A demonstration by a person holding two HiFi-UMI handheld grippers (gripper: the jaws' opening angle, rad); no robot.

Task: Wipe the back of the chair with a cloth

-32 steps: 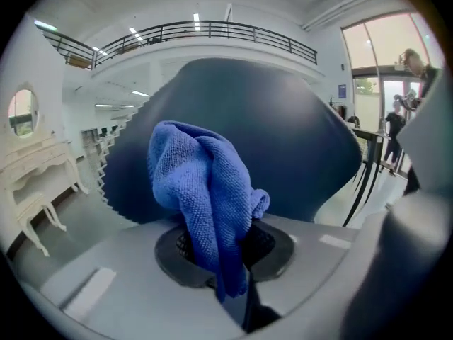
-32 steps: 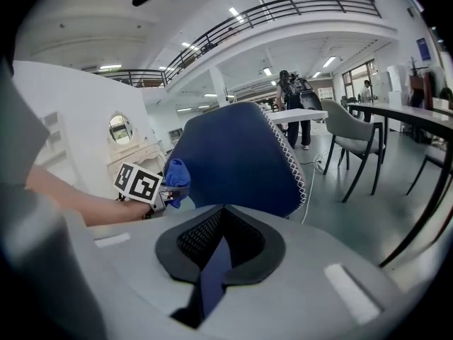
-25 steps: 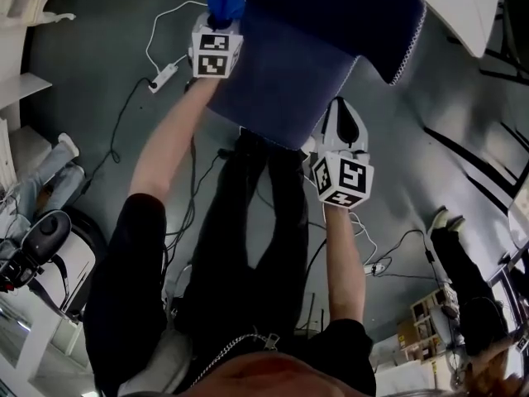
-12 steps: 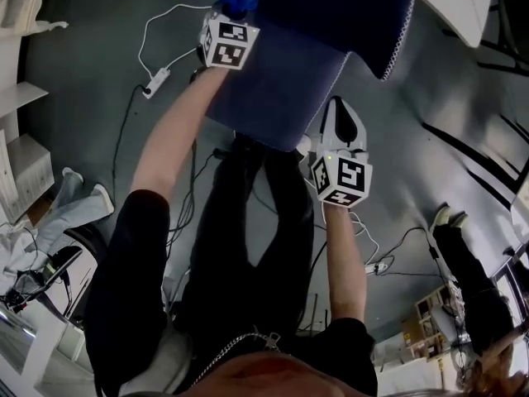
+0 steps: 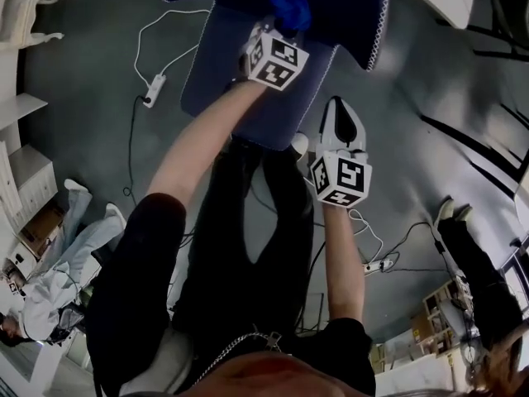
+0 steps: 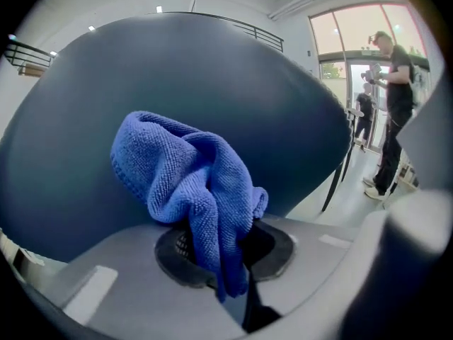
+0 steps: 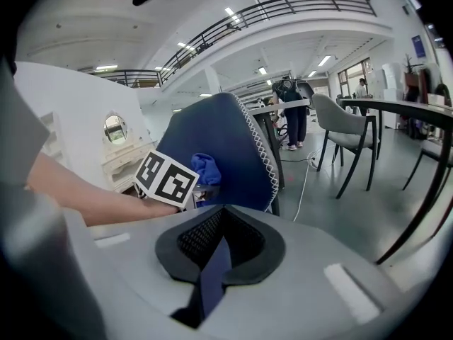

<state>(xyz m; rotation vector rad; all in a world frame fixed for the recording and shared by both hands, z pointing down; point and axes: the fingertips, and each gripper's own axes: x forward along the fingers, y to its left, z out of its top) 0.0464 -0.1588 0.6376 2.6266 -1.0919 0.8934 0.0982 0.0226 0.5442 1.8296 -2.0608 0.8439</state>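
Cloth (image 5: pixel 289 10) farther right on chair back (image 5: pixel 349 0)

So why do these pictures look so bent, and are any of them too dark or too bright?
Left gripper view: a wide lens bulges the chair back into a dome, the corners go black, the cloth is sharp, the window is washed out. Right gripper view: the same bending curves the railing, and the light is good. Head view: dim, with the floor nearly dark.
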